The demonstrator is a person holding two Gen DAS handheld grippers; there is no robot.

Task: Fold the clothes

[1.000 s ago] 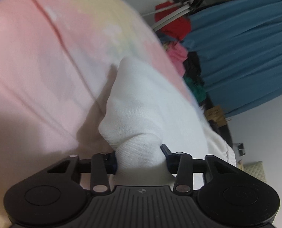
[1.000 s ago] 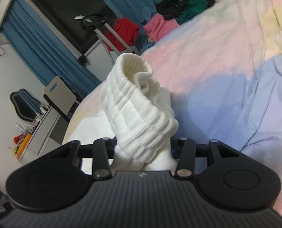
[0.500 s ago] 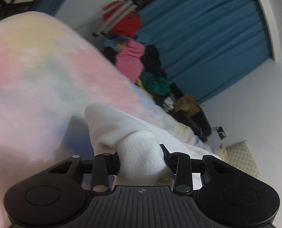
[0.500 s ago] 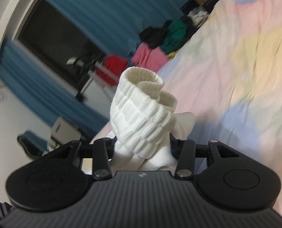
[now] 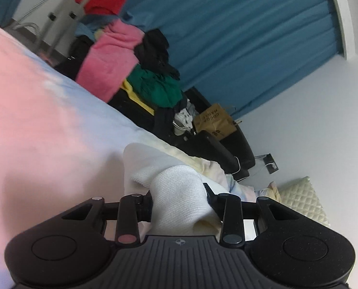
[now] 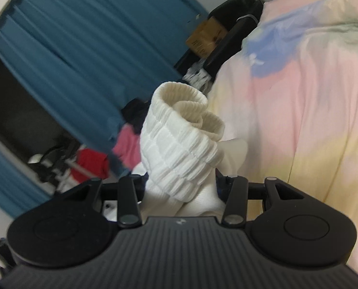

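A white knit garment [image 5: 176,187] is bunched between the jaws of my left gripper [image 5: 179,198], which is shut on its smooth fabric just above the pastel bedspread [image 5: 39,130]. In the right wrist view my right gripper [image 6: 181,187] is shut on the same garment's ribbed hem [image 6: 179,139], which curls up in a roll in front of the camera. Both pairs of fingertips are buried in cloth. The garment's middle is hidden from both views.
The bed's pastel cover [image 6: 311,101] fills the near ground. Beyond the bed edge lies a pile of clothes [image 5: 130,55], pink, black and green, beside a cardboard box [image 5: 215,122] and a black case [image 5: 217,149]. Blue curtains [image 5: 239,29] hang behind. A quilted cushion [image 5: 301,200] lies at the right.
Both grippers have swung sideways and risen a little with the white garment still clamped. The views turned from the bedspread toward the curtains and the clothes pile.
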